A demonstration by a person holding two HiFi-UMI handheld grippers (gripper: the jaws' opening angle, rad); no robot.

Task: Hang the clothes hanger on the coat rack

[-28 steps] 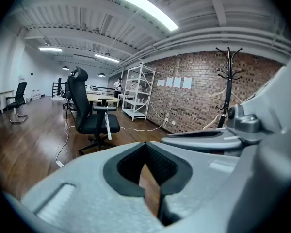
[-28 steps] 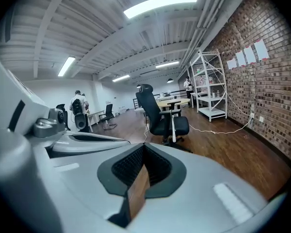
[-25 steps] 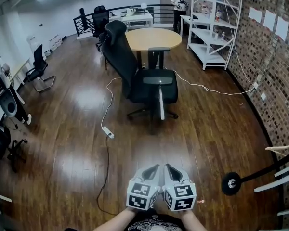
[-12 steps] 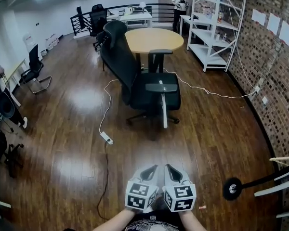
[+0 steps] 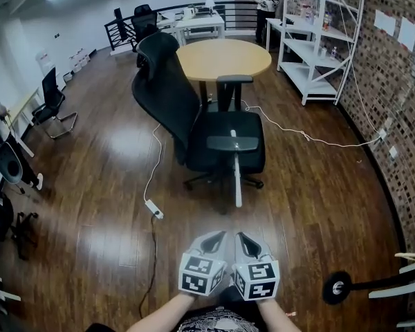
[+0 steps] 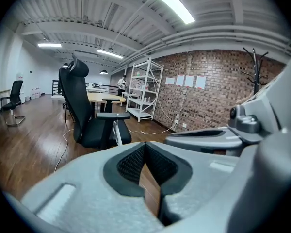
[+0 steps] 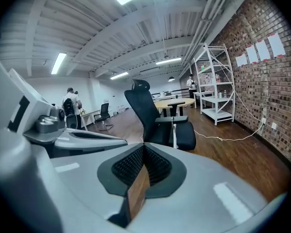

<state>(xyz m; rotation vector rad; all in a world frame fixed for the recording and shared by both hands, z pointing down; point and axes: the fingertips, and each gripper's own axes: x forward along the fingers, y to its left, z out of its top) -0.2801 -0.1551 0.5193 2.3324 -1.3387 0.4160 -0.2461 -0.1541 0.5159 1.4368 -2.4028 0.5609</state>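
left jaws: my left gripper (image 6: 145,152) is closed, pads together, nothing between them.
right jaws: my right gripper (image 7: 143,154) is closed too, and empty.
pair: side by side, nearly touching, above the wood floor (image 5: 111,206).
clothes hanger: thin white piece seen edge-on (image 5: 236,178), hanging off the office chair (image 5: 221,158) armrest, well ahead of both jaws.
coat rack: black round base and pole (image 5: 337,287), low to the right of my right jaws, well apart from the clothes hanger.

L gripper (image 5: 215,240) & R gripper (image 5: 245,241) side by side, jaws shut (both empty), tips angled down-fwd.
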